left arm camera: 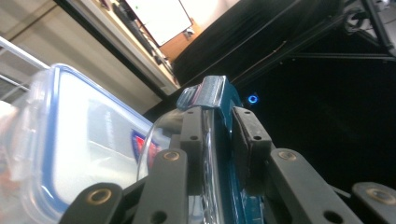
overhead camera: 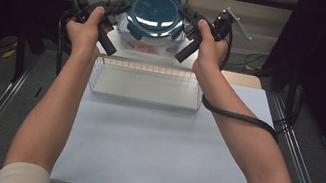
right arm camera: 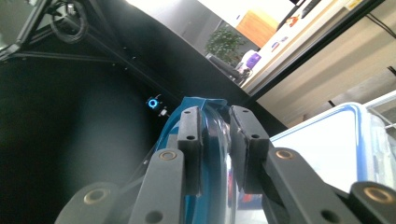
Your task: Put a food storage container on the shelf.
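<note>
Round container (overhead camera: 157,13) clamped at its rim by left tool (overhead camera: 121,8) and right tool (overhead camera: 187,17), lifted over wire basket (overhead camera: 146,86), not yet set down.

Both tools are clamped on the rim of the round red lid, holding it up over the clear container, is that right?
Not quite: the round lid is dark teal, not red, as the high view shows. The rest holds: the left tool and right tool each clamp its rim, holding it above the clear container.
</note>
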`<state>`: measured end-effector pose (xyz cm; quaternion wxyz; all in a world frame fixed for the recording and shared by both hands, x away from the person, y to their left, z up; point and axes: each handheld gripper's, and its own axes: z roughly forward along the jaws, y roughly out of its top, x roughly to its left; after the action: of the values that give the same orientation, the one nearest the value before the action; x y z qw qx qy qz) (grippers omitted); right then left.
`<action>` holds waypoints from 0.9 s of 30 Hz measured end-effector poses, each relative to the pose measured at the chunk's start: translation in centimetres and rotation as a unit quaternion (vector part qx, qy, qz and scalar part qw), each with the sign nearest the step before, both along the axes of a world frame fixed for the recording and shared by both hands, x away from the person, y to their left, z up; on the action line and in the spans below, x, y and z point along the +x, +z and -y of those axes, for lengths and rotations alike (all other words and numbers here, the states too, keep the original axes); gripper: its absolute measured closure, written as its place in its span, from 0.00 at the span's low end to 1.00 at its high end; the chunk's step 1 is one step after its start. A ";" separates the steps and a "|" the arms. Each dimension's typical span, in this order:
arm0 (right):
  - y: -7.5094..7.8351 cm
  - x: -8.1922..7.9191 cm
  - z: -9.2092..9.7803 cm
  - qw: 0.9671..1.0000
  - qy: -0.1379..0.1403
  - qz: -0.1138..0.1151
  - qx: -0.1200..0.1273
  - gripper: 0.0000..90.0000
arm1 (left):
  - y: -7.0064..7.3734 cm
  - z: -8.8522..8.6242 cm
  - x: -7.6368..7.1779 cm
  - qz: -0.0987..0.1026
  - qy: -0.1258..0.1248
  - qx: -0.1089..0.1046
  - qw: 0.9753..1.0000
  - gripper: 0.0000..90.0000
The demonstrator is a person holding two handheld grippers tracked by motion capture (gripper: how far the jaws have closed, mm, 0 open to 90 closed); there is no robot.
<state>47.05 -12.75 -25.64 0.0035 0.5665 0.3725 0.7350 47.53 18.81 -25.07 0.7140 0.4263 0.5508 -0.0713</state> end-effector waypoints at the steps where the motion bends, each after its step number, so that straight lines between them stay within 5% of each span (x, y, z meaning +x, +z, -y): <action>1: -0.1 0.2 0.0 1.000 0.001 -0.001 -0.003 0.84 | -0.1 0.0 0.2 -0.002 0.000 -0.005 1.000 0.84; 10: -0.1 1.8 -0.1 0.999 -0.011 -0.039 0.029 0.84 | -0.2 0.6 1.6 -0.022 0.012 -0.004 1.000 0.83; 27: -0.9 4.0 -0.5 0.996 -0.024 -0.068 0.060 0.82 | -0.7 1.0 3.9 -0.038 0.036 -0.019 0.998 0.82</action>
<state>51.08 -12.25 -26.53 -0.0381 0.6232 0.3138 0.7154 51.39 17.83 -25.81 0.7029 0.3891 0.5911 -0.0721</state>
